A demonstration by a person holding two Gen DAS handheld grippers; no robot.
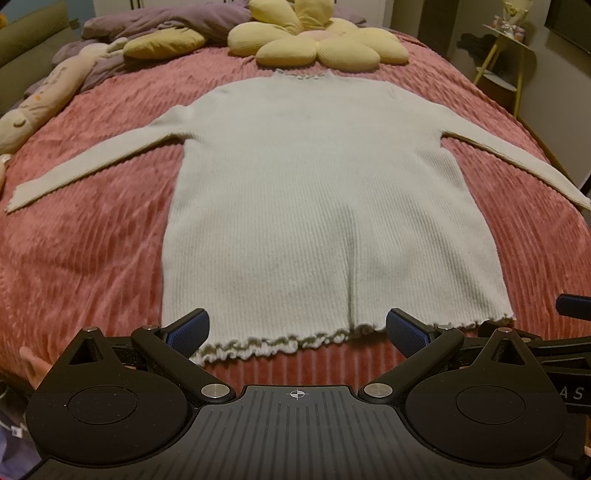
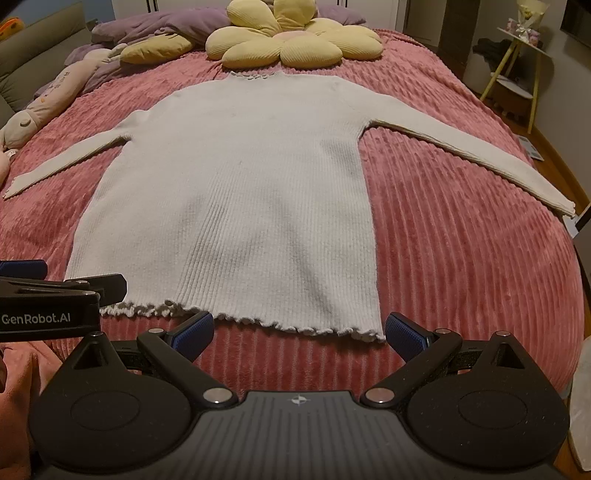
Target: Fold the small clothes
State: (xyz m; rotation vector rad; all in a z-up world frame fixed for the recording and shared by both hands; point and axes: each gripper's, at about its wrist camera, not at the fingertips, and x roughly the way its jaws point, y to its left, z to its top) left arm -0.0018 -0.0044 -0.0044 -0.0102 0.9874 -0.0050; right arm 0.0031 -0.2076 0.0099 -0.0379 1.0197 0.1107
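Note:
A pale ribbed knit sweater (image 1: 314, 206) lies flat on the pink bedspread (image 1: 92, 258), both sleeves spread out, frilled hem nearest me. It also shows in the right wrist view (image 2: 229, 206). My left gripper (image 1: 297, 330) is open and empty, hovering just above the hem's middle. My right gripper (image 2: 299, 332) is open and empty, at the hem's right end. The left gripper's side also shows at the left edge of the right wrist view (image 2: 55, 295).
A yellow flower-shaped pillow (image 1: 314, 40) lies beyond the sweater's collar. A purple blanket (image 1: 155, 26) and a long plush toy (image 1: 40, 99) lie at the far left. A yellow-legged side table (image 2: 517, 66) stands right of the bed.

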